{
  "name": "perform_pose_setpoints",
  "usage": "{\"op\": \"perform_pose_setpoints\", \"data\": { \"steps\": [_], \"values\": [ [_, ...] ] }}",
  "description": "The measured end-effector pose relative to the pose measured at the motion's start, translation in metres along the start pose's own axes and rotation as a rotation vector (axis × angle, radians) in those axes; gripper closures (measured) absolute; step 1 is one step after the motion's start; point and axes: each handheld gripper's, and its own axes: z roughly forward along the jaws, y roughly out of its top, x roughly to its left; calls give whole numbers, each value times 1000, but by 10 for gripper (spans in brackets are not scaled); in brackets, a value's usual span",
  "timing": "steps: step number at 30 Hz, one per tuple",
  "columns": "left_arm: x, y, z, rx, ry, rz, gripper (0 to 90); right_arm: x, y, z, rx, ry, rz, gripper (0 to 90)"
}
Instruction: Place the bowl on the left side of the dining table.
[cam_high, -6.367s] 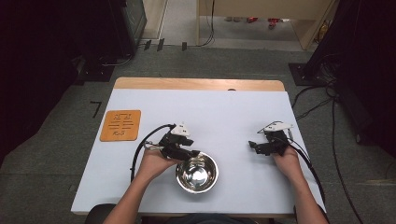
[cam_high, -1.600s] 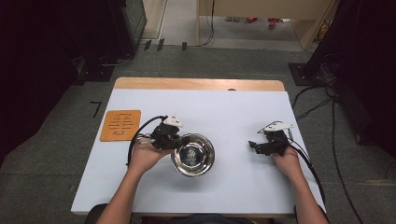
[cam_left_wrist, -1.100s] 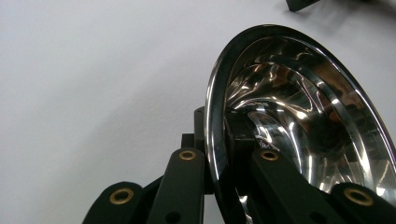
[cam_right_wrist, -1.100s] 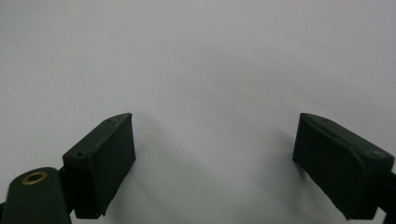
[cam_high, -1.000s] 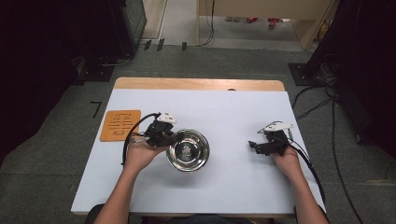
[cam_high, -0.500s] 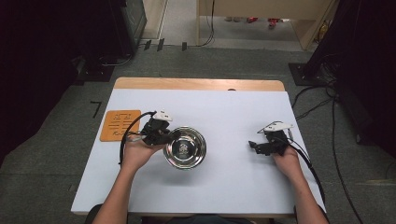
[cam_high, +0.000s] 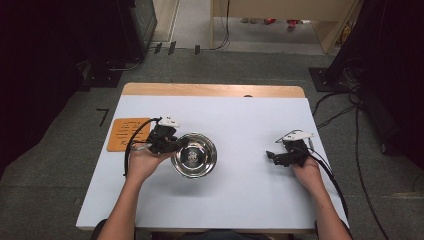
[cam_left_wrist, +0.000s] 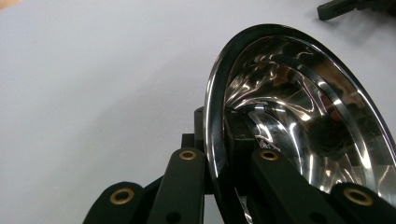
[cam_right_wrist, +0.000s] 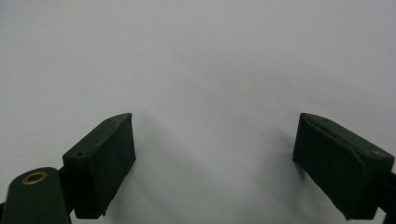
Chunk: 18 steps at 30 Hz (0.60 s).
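A shiny steel bowl (cam_high: 194, 155) rests on the white table (cam_high: 240, 120), left of centre. My left gripper (cam_high: 176, 145) is shut on the bowl's left rim. In the left gripper view the rim of the bowl (cam_left_wrist: 299, 116) runs between the two black jaws, one outside and one inside. My right gripper (cam_high: 270, 156) lies on the table at the right, held by a hand, its jaws wide apart. In the right gripper view the gripper (cam_right_wrist: 215, 158) stands open over bare white table with nothing between its jaws.
An orange mat (cam_high: 127, 134) lies at the table's left edge, just behind the left hand. A wooden strip (cam_high: 212, 90) runs along the table's far edge. Black cables trail from both grippers. Dark equipment and cables stand on the floor around the table.
The left gripper has carried the bowl from the table's front centre leftward and farther back, toward the orange mat. The right gripper has stayed put.
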Motion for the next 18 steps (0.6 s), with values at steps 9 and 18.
{"op": "perform_pose_setpoints", "data": {
  "steps": [9,18],
  "values": [
    [8,-2,-3,-7,20,-20,875,0,0,0,0,0,0,124],
    [14,-5,-6,-16,45,-36,874,0,0,0,0,0,1,124]
  ]
}}
